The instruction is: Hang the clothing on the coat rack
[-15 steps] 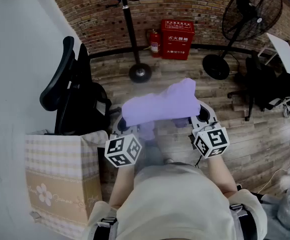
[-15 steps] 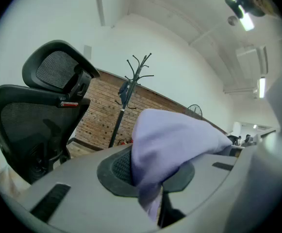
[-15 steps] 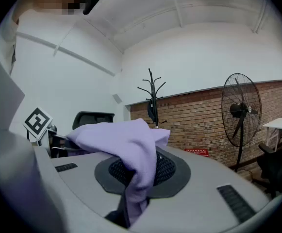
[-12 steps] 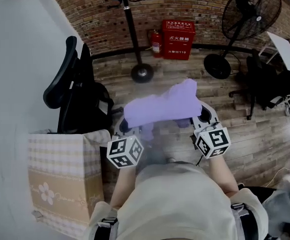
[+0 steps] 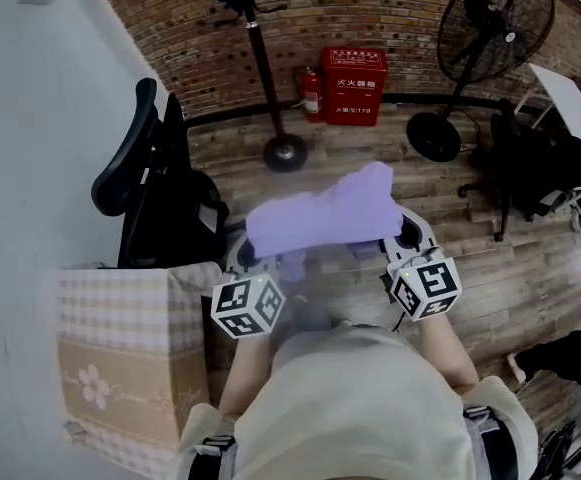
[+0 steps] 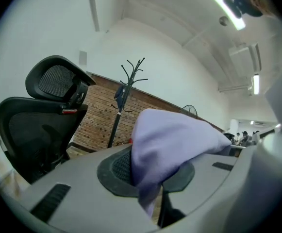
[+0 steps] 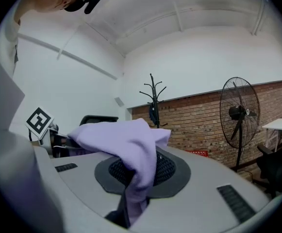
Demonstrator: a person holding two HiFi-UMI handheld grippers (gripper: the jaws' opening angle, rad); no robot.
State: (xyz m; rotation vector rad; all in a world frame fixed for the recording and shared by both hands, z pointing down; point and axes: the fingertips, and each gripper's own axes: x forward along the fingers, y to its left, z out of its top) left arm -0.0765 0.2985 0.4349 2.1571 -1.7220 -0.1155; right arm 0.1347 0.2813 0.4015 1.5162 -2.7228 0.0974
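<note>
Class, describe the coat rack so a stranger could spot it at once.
Find the brick wall at the back. Left of its red cabinet stands the coat rack, a thin black pole on a round base. Unlike the fan further right, it ends in branching hooks.

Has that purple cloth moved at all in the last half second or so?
No, not noticeably. In the head view the purple cloth sits the same short way below the coat rack's round base as before.

You hold the lilac garment (image 5: 320, 213) stretched between your left gripper (image 5: 250, 268) and right gripper (image 5: 407, 243) (coat rack (image 5: 262, 73) stands ahead, well apart).
</note>
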